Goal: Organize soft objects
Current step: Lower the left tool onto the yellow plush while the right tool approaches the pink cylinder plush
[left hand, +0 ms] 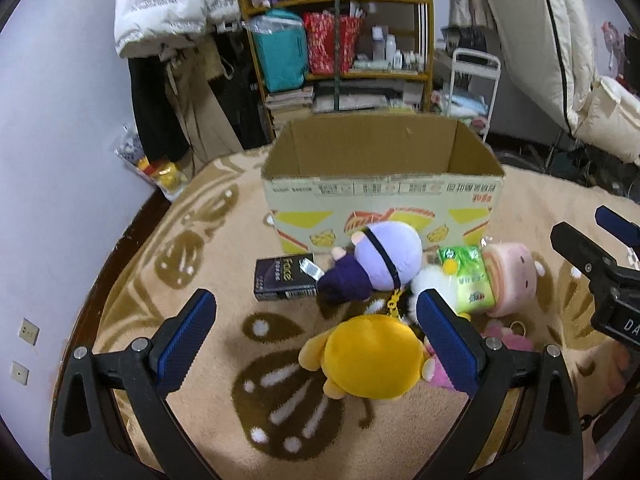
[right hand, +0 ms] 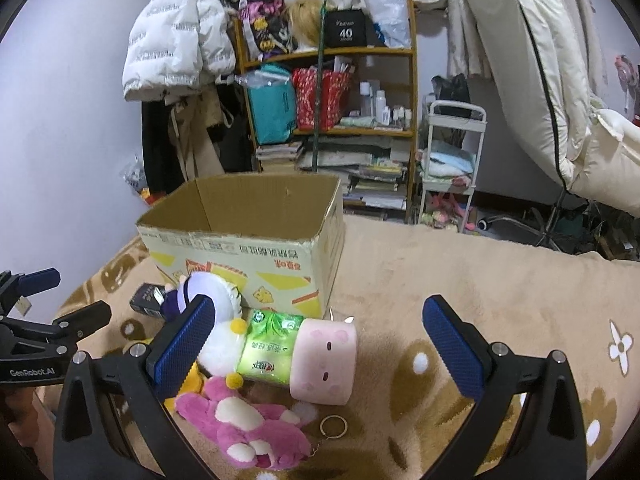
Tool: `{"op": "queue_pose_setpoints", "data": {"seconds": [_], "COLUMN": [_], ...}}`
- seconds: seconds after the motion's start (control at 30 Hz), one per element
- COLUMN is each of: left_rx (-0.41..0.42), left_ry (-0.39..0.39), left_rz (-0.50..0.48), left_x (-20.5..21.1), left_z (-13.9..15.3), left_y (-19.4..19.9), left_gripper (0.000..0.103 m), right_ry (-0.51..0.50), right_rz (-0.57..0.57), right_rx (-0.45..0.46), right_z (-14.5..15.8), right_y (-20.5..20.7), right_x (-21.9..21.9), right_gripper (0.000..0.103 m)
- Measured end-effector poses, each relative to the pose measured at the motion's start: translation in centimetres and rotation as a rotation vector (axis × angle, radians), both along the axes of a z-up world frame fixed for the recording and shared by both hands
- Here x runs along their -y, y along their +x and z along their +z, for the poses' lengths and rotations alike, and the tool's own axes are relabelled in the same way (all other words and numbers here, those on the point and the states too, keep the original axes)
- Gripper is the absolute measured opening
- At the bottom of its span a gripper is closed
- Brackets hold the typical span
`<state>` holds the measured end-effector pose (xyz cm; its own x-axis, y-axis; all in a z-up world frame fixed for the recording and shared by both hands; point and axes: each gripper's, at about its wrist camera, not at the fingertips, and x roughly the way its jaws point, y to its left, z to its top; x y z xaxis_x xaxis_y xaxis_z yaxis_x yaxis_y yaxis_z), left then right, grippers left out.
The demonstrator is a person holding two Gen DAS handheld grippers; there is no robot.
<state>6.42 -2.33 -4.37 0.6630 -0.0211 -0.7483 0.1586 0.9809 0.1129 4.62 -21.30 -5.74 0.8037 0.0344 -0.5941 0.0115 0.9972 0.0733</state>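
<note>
Soft toys lie in a heap on the patterned blanket before an open cardboard box [left hand: 380,196] [right hand: 248,252]. A yellow plush [left hand: 372,360] lies between the fingers of my open left gripper [left hand: 316,334], which hovers over it. Behind it are a purple-headed doll [left hand: 380,264] [right hand: 200,292], a white plush [right hand: 220,344], a green tissue pack [left hand: 468,280] [right hand: 272,348] and a pink square plush [left hand: 514,276] [right hand: 326,360]. A magenta bear plush [right hand: 248,428] with a key ring lies nearest my open right gripper [right hand: 320,334], which holds nothing.
A dark box printed "face" [left hand: 284,278] [right hand: 146,298] lies left of the doll. Behind the cardboard box stand a cluttered wooden shelf [left hand: 340,40] [right hand: 332,92], hanging coats and a white trolley [right hand: 448,160]. A beige blanket [right hand: 460,280] stretches to the right.
</note>
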Motion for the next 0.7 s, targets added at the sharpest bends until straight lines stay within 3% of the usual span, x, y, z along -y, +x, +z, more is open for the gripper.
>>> {"op": "queue_pose_setpoints", "data": {"seconds": [0.7], "left_rx": [-0.232], "left_ry": [0.035], "left_rz": [-0.030], "left_x": [2.2], "left_z": [-5.7], "left_y": [3.4], "left_gripper": [0.099], "right_ry": [0.048], "right_rz": [-0.010], "right_rx": [-0.170], "right_z": [-4.4], "right_y": [3.4], "right_x": [1.1], "right_gripper": [0.103]}}
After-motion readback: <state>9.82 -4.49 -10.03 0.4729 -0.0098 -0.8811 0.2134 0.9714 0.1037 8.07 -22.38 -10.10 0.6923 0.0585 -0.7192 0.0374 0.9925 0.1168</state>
